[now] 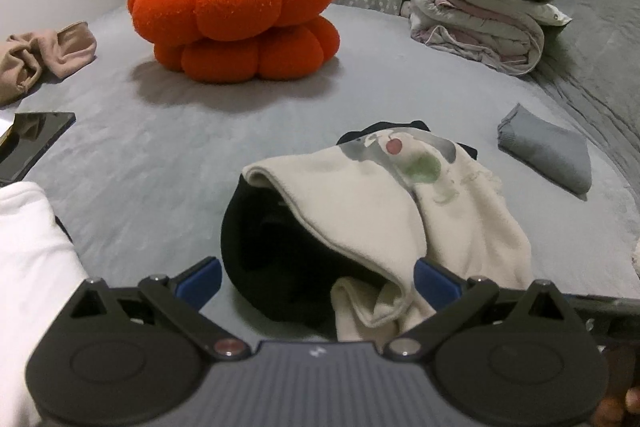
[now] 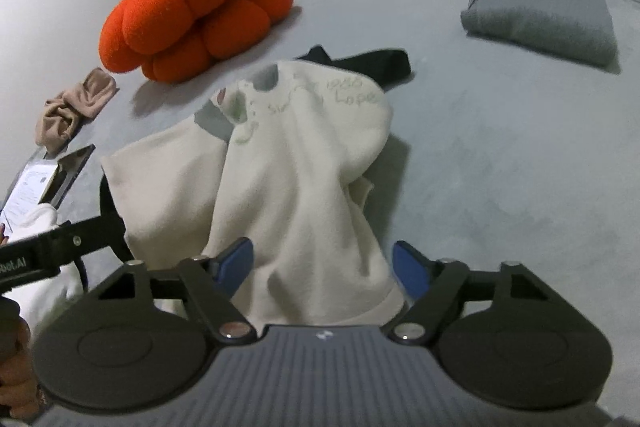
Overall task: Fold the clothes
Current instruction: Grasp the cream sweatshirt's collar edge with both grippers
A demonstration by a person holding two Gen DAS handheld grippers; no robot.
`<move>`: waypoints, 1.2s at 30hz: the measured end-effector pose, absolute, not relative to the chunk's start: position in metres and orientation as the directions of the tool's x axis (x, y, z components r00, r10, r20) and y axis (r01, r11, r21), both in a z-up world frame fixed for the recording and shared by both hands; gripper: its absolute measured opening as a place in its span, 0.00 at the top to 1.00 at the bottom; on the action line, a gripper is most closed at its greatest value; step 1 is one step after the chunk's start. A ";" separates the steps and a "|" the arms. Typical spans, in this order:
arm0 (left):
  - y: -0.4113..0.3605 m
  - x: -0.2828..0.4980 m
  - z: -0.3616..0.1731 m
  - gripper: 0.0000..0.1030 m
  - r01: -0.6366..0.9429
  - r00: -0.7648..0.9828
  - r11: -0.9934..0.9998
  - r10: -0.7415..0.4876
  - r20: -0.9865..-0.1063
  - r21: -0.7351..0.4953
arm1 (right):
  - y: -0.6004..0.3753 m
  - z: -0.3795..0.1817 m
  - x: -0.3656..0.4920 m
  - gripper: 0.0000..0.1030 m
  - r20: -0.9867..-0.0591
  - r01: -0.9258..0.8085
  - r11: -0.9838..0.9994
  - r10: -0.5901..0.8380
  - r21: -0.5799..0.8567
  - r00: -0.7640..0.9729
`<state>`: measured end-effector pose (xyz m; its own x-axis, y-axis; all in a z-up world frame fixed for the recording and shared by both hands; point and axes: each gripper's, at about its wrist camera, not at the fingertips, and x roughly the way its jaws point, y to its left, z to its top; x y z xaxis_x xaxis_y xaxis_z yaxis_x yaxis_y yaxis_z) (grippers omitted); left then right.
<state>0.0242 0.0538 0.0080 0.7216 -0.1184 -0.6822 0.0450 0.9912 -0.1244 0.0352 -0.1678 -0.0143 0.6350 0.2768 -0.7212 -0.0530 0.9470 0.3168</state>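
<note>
A cream garment [image 1: 360, 211] with a faded print lies crumpled over a black garment [image 1: 272, 259] on the grey bed. It also shows in the right wrist view [image 2: 288, 179], with the black garment [image 2: 376, 63] sticking out behind it. My left gripper [image 1: 318, 281] is open, its blue pads either side of the near edge of the pile. My right gripper [image 2: 324, 267] is open, with a bunched part of the cream garment lying between its pads. A folded grey cloth [image 2: 540, 19] lies to the right.
An orange pumpkin cushion [image 1: 236, 15] sits at the back. A beige garment [image 1: 44, 55] and a dark tablet [image 1: 32, 143] lie at the left. Folded quilts and a pink pillow [image 1: 492, 15] are stacked at the back right. A white sleeve [image 1: 32, 267] is at the near left.
</note>
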 end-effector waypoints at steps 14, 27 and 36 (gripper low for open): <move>0.067 0.040 0.000 0.11 -0.001 0.688 0.961 -0.199 -0.698 -0.276 | -0.183 -0.020 0.018 0.87 -0.649 -0.083 0.800 0.537 0.594 0.538; 0.085 0.044 -0.013 0.85 -0.030 0.653 0.890 -0.327 -0.683 -0.455 | -0.172 -0.022 -0.010 0.87 -0.696 -0.143 0.792 0.595 0.594 0.403; 0.061 0.030 -0.003 0.95 0.111 0.659 0.914 -0.362 -0.659 -0.390 | -0.200 -0.012 -0.007 0.60 -0.661 -0.082 0.782 0.573 0.618 0.485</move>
<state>0.0301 0.0614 -0.0029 0.6594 -0.3616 -0.6592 0.1108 0.9139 -0.3905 -0.0073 -0.1997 -0.0123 0.4850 0.5727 -0.6609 -0.0822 0.7822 0.6175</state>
